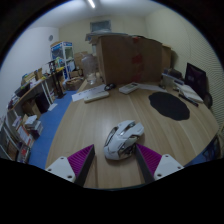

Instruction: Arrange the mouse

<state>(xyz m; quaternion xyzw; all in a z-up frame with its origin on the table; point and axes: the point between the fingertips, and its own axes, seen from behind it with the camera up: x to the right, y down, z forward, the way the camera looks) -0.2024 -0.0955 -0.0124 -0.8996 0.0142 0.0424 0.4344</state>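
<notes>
Lit evenly from above by a ceiling strip light (92,4) at the top of the frame, slightly blown out. Soft sheen on the wooden table (90,125) at centre; faint shadow under the mouse (123,139). Strong fisheye bending toward the edges, straight lines curved. Dimmer toward the lower corners; small far details in the upper left soft and hard to read.

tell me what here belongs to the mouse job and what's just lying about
Job: mouse on the wooden table, just ahead of the open tool; round black mouse pad, probably.

Lying about: cardboard box, laptop, papers, shelves.
</notes>
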